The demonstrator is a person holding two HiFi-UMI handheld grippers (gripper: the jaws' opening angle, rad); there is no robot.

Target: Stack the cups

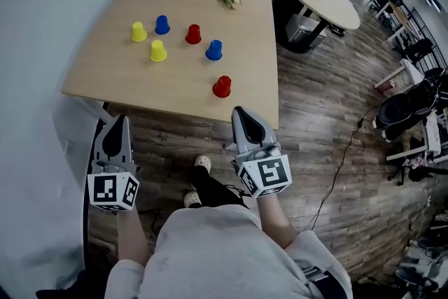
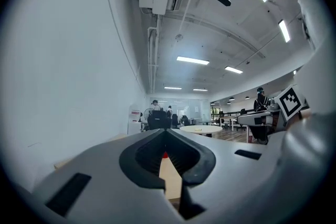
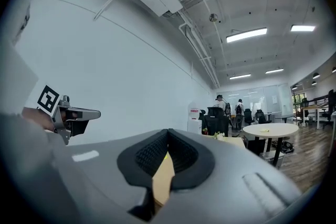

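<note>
The left gripper and the right gripper each have their jaws pressed together on nothing, and are held side by side over the wooden floor, just short of the bench. Six cups stand apart and unstacked on the bench: far yellow cup, near yellow cup, far blue cup, near blue cup, far red cup, and near red cup, which is nearest the right gripper.

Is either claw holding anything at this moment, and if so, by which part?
Nothing is held. The left claw and right claw are both shut and empty, short of the table; all six cups stand on it.
</note>
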